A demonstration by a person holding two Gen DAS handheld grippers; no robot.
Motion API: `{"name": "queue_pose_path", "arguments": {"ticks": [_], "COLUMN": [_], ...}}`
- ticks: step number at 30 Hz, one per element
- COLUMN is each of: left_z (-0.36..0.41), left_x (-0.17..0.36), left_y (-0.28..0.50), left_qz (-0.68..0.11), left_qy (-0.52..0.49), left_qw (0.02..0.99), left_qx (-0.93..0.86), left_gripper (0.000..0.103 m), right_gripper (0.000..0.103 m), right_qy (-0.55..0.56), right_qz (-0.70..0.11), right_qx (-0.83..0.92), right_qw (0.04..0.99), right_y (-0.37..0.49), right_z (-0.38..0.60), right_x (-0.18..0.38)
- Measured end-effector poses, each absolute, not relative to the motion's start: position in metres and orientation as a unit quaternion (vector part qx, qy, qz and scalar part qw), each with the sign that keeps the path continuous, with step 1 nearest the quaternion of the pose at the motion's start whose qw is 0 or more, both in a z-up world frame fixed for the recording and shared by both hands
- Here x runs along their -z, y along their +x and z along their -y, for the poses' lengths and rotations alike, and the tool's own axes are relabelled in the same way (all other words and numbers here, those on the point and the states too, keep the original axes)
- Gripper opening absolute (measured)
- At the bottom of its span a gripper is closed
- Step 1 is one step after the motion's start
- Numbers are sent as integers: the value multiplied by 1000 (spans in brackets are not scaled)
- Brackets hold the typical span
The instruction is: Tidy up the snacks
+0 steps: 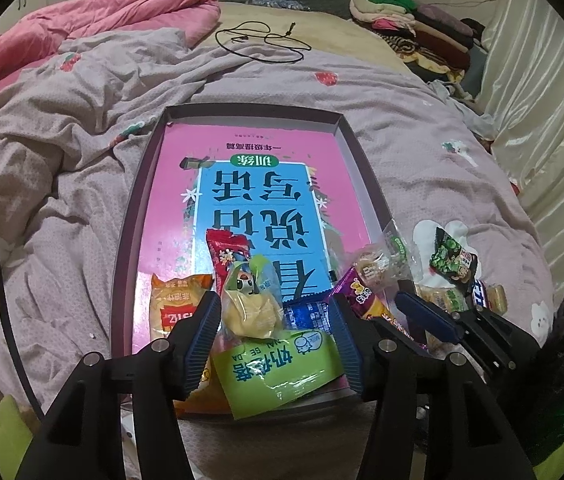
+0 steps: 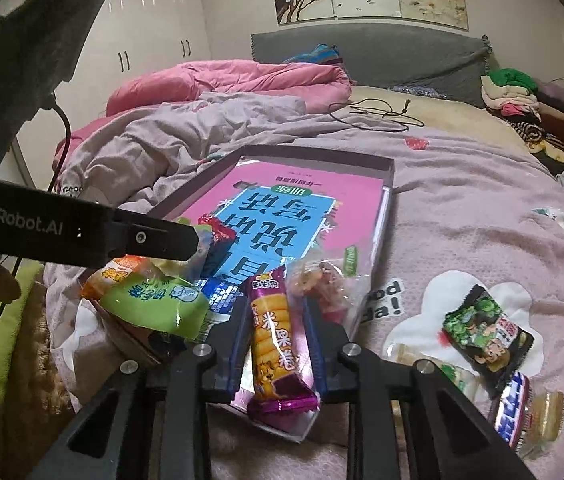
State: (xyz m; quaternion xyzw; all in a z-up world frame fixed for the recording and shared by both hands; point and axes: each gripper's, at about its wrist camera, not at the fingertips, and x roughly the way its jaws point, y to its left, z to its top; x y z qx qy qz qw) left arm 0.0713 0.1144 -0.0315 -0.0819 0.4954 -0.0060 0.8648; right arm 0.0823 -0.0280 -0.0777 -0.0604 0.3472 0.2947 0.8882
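right gripper jaws clamp purple snack bar mid-length: light, crinkly, slippery, likely crushable. left gripper jaws stand half-open around yellow packet.

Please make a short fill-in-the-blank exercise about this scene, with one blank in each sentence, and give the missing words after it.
1. The right gripper is shut on a ____ snack packet.
2. The box lies on a ____.
3. The book lies ____ the box.
4. The black and green packet lies ____ the box.

Missing words: purple; bed; inside; outside
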Motion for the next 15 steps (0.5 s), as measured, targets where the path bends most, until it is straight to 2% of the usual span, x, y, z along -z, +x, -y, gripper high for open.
{"name": "queue_pose_path", "arguments": {"ticks": [6,15], "left_z": [-117,-111], "left_x": [29,23], "left_y": [70,66], "left_qz": [-494,-491], "left_qy": [-86,-80], "left_qw": [865,867], "left_qx": [5,14], "left_gripper": [58,58], "right_gripper": [27,27], "right_qy": [-65,-150], "right_qz": [-354,-356], "right_qx": [-290,-249], "right_qw": [887,888], "right_y": [65,50], "right_z": [43,40], "right_x": [68,75]}}
